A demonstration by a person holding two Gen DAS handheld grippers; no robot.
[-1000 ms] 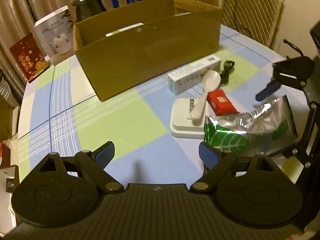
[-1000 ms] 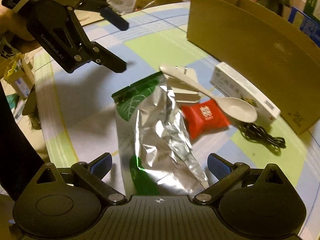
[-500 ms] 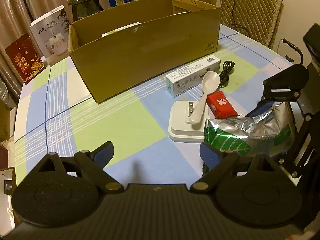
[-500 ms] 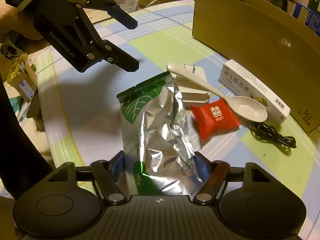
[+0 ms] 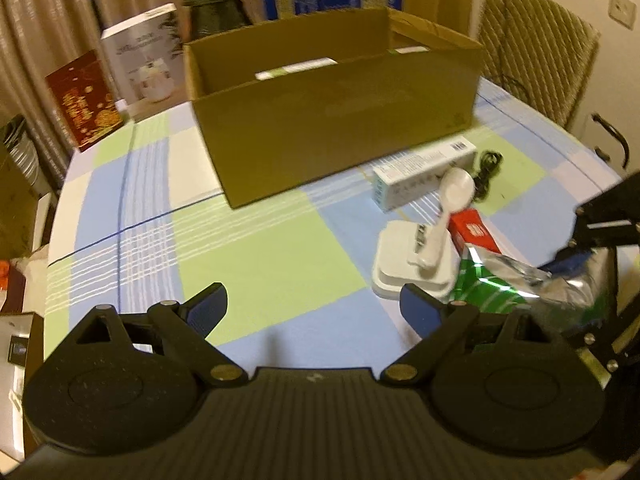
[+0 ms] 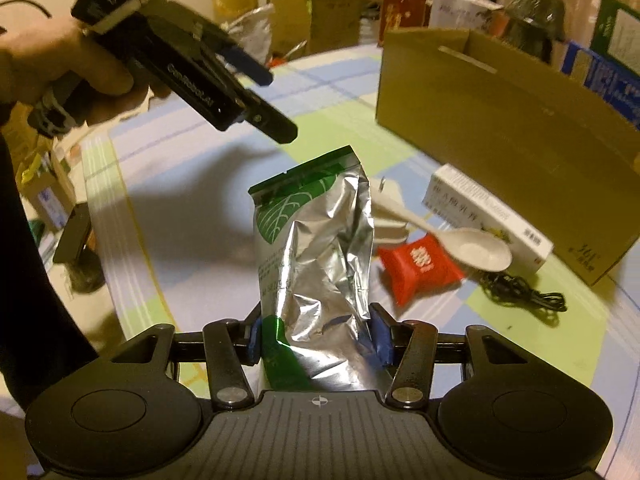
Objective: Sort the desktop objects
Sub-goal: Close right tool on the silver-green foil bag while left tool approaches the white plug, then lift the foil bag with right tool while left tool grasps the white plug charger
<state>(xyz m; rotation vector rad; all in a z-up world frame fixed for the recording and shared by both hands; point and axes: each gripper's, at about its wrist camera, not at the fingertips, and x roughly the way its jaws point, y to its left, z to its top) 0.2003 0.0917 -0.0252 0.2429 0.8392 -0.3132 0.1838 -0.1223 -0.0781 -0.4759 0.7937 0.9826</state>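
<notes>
The foil pouch is pinched by the right gripper above the table, its bottom end hidden behind the gripper body. The left gripper is held spread wide with nothing in it. The box contents are mostly hidden.

Home dining/living room, not a lab. Evidence: round bench under a pastel checked tablecloth, quilted chair at its far right edge, curtains behind the far left edge, wall outlet above the chair. Retail boxes and a red gift bag stack past the far edge; more bags and cartons sit beyond the bench.
</notes>
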